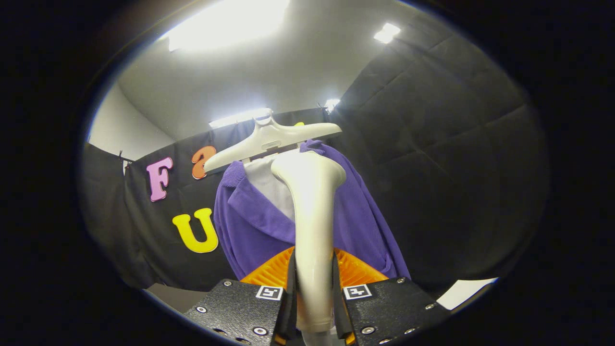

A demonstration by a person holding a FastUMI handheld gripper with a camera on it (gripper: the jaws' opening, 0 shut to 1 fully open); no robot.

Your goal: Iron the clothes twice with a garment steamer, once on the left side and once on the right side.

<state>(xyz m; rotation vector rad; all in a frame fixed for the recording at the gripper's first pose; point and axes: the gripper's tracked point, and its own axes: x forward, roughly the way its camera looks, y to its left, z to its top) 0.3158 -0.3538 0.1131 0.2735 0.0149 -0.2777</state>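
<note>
My claw (313, 288) pinches the handle of the garment steamer (312, 230), both fingers pressed against its pale shaft, which rises straight ahead with its flared head (310, 170) lifted toward the collar. Beyond the fingers hangs the purple garment (250, 226), draped open over a white hanger (271, 137) with a pale lining showing at the neck. The steamer is in hand and raised near the top of the cloth, so I judge the ironing is under way; nothing here tells me whether either side's pass is finished, or which remains.
</note>
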